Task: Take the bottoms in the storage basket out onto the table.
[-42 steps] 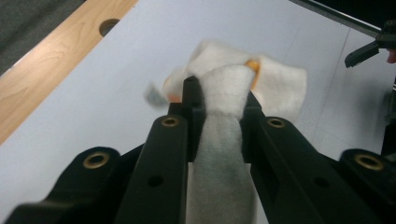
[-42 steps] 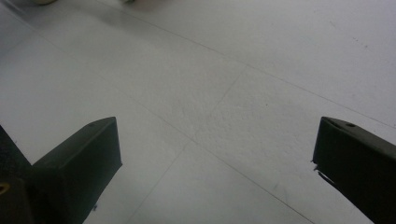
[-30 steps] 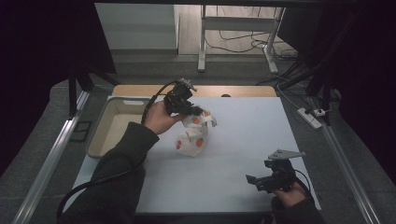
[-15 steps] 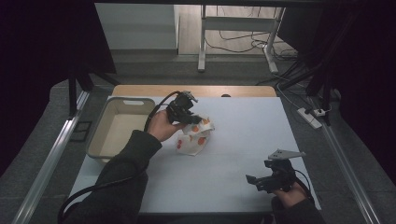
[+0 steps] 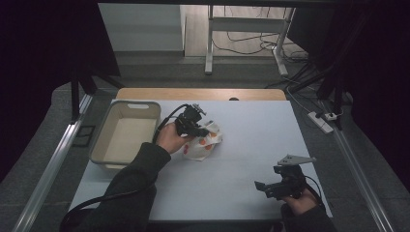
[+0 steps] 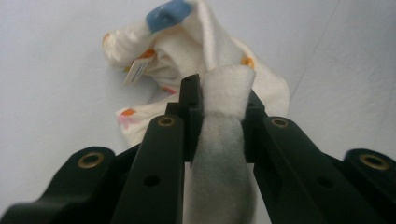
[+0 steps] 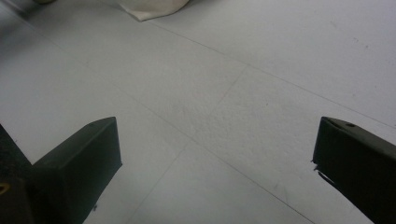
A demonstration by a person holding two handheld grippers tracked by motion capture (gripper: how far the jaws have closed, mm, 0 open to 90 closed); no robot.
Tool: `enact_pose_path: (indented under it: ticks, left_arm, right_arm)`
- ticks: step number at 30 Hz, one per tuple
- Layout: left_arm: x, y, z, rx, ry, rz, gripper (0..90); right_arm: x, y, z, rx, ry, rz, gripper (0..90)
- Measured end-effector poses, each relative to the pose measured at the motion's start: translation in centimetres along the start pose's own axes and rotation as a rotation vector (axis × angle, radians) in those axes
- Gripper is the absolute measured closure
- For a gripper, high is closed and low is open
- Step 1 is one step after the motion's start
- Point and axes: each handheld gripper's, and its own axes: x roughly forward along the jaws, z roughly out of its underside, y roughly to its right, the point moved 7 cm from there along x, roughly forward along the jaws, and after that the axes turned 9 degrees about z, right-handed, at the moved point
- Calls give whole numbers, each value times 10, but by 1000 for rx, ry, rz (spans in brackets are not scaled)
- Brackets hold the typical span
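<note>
On the pale table [image 5: 241, 183], the left gripper [image 5: 193, 126] pinches the patterned cloth [image 5: 205, 142], at ten o'clock from the right gripper [image 5: 270, 187], whose jaws stand apart. Beige bin [image 5: 124, 140] at nine o'clock of the cloth; cables on the floor [image 5: 241, 36] beyond.

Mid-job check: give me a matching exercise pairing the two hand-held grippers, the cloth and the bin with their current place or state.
Things:
1. left hand-held gripper
2. right hand-held gripper
3. white cloth with orange spots
4. beige rectangular plastic bin

States:
A. holds nothing, at the table's left edge
B. jaws wide apart over bare table
C. crumpled mid-table, one fold pinched
D. clamped on fabric

Pairs: 1-D, 2-B, 3-C, 4-A
</note>
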Motion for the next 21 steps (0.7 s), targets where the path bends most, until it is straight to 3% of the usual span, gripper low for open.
enact_pose_path:
  ticks: [12,21]
  left_arm:
    - [27,-9,20,-72,-44,-6,749]
    - [43,-12,30,-90,-79,-27,709]
  right_arm:
    - [0,0,0,-2,-2,1,10]
    - [0,0,0,-4,-3,2,10]
